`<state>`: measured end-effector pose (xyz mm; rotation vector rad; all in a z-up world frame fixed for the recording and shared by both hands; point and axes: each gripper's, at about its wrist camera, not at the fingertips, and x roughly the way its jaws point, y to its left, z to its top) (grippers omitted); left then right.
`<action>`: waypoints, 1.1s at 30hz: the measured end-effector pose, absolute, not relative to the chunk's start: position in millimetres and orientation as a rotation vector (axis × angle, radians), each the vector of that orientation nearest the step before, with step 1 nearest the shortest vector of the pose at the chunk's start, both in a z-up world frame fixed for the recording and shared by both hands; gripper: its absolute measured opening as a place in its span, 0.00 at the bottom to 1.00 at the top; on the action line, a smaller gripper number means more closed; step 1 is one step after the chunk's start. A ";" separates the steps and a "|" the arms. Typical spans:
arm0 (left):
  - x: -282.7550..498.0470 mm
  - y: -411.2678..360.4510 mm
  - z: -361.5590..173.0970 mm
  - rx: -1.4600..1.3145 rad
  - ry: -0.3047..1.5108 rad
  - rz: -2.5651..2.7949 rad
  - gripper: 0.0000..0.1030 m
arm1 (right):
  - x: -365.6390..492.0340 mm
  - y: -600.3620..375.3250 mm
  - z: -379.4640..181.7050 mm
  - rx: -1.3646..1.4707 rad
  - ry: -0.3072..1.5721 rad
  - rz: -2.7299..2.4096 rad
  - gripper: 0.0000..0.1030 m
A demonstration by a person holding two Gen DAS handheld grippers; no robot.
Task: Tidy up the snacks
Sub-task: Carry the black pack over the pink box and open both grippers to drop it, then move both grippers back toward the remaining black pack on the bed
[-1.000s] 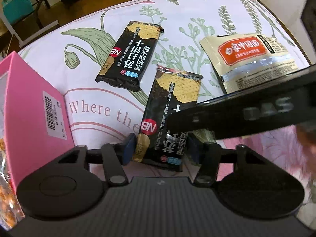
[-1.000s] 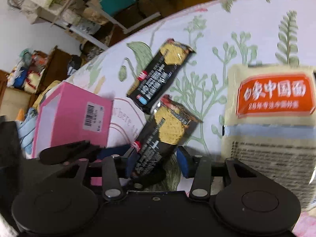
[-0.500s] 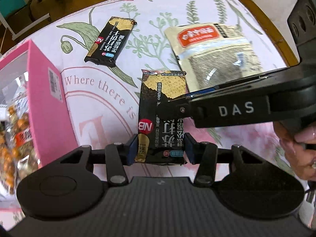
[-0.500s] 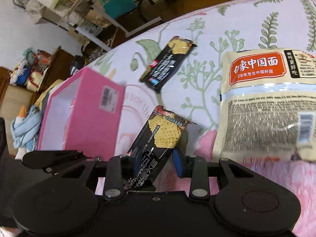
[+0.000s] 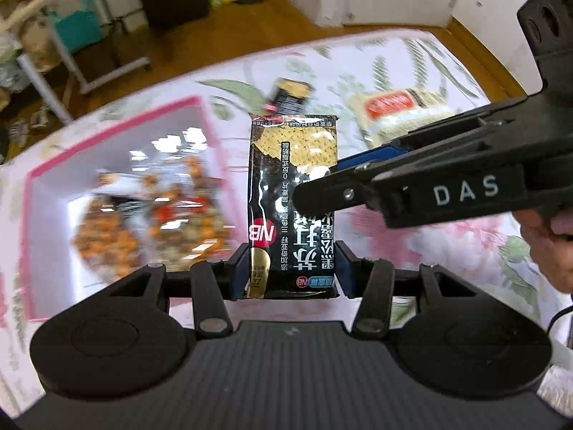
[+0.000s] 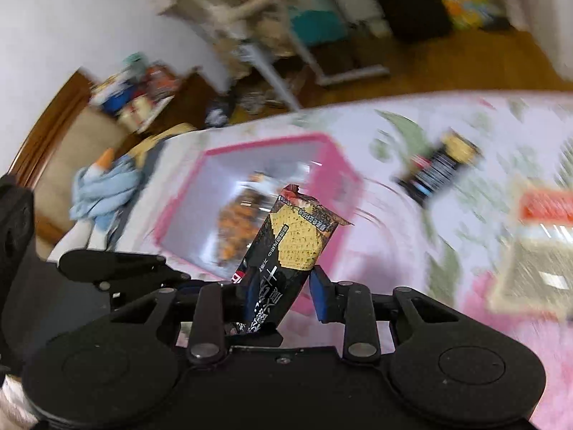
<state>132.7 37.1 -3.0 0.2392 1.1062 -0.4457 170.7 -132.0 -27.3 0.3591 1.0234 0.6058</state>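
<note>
A black cracker packet (image 5: 292,215) hangs in the air, above the table and beside the pink box (image 5: 25,243). My left gripper (image 5: 290,272) is shut on its lower end, blue pads against both side edges. My right gripper (image 5: 322,182) reaches in from the right across the packet's middle, one finger in front and one behind; its jaws are closing on the packet. In the right wrist view the same packet (image 6: 286,251) stands tilted between the right gripper (image 6: 283,288) pads. The pink box (image 6: 265,142) holds orange snack bags (image 5: 143,222).
A second black cracker packet (image 5: 290,95) (image 6: 440,168) and a beige noodle bag (image 5: 397,107) (image 6: 537,236) lie on the floral tablecloth (image 5: 447,243). A hand (image 5: 548,236) holds the right gripper. Beyond the table's far edge are wooden floor, shelves and clutter.
Both grippers have risen with the cracker packet, lifting it off the cloth and toward the pink box. The right jaws have narrowed onto the packet.
</note>
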 end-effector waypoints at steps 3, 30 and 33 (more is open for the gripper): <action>140.6 70.4 5.2 0.222 1.078 -0.394 0.46 | 191.3 -105.3 -24.7 0.378 1.017 0.664 0.29; 192.4 186.6 -68.0 0.153 1.066 -0.200 0.60 | 280.5 6.1 -91.8 0.324 1.194 0.828 0.45; 187.6 179.0 -55.5 0.165 1.059 -0.205 0.60 | 273.6 -20.7 -71.1 0.315 1.148 0.834 0.49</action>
